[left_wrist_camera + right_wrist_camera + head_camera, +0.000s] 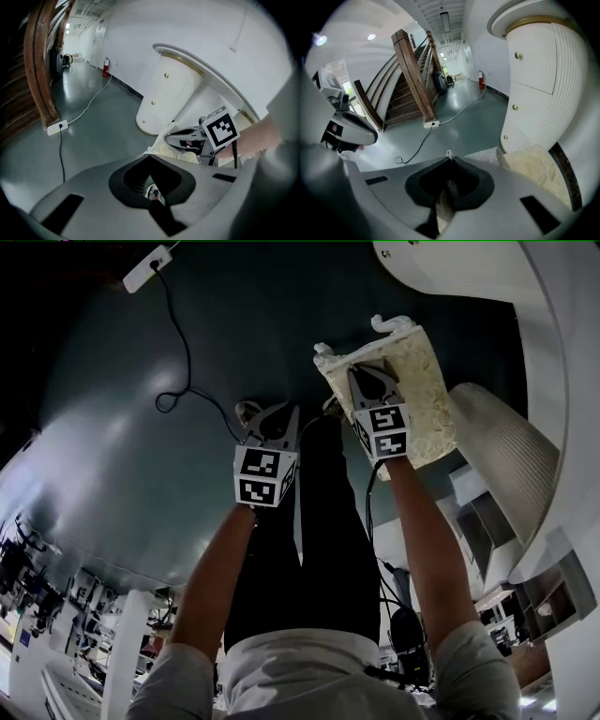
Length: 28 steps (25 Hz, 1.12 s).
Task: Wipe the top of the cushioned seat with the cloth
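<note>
The person stands on a dark green floor with both arms stretched down and forward. The right hand-held gripper is over the cushioned seat, a cream, patterned pad at the upper right of the head view, close to a white ribbed cabinet. Its jaws are clamped on the cloth. In the right gripper view a strip of the grey knitted fabric runs up between the jaws, and the rest spreads out past the tips onto the near edge of the seat. The bare cream top of the seat shows to the right of the cloth.

The left hand-held gripper hangs above the floor, just left of the seat and not touching it. Its jaws are together at the tips, with nothing held between them.

A white power strip lies on the floor farther off, and its black cable trails back toward the person. A wooden staircase rises beyond it, and a red fire extinguisher stands by the far wall.
</note>
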{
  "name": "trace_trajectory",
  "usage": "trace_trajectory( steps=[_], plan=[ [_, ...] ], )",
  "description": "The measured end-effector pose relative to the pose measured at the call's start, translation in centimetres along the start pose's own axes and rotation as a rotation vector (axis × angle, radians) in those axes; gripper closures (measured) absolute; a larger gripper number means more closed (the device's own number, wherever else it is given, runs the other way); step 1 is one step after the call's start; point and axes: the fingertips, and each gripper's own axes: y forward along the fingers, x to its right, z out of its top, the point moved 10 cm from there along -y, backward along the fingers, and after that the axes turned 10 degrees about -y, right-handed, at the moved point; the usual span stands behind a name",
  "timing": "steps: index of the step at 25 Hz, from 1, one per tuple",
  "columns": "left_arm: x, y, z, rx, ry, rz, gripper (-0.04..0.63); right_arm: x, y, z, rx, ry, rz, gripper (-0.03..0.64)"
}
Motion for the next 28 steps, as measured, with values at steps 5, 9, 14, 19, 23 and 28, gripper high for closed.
trace_trajectory(
  steps=[5, 9, 14, 19, 23, 28],
  plan=[
    [-1.5, -1.6, -0.5, -0.006, 0.001, -0.021, 0.581, -1.6, 0.1, -0.1, -0.019, 0.05, -0.03, 0.589],
    [-2.4, -2.4, -0.6, -0.012, 0.006, -0.042, 0.581, -3.4, 0.2, -0.3, -0.036, 0.041, -0.03, 0.589],
    [-2.9, -3.7, -0.3, -0.019, 0.041, -0.066, 0.581, -5.4, 0.9, 0.5, -0.07, -0.051, -0.002, 0.589],
    [-2.8, -7.7, 2.3, 0.036, 0.06, -0.081, 0.581, -6.9, -3.6, 4.1, -0.026, -0.009, -0.075, 0.589],
    [-1.8, -11.8, 4.7, 0.08, 0.074, -0.079, 0.581, -8.3, -8.6, 7.7, 0.057, 0.034, -0.106, 0.589],
    [1.3, -17.4, 6.9, 0.098, 0.16, -0.108, 0.581, -10.5, -15.7, 11.9, 0.133, 0.115, -0.19, 0.591]
  ],
)
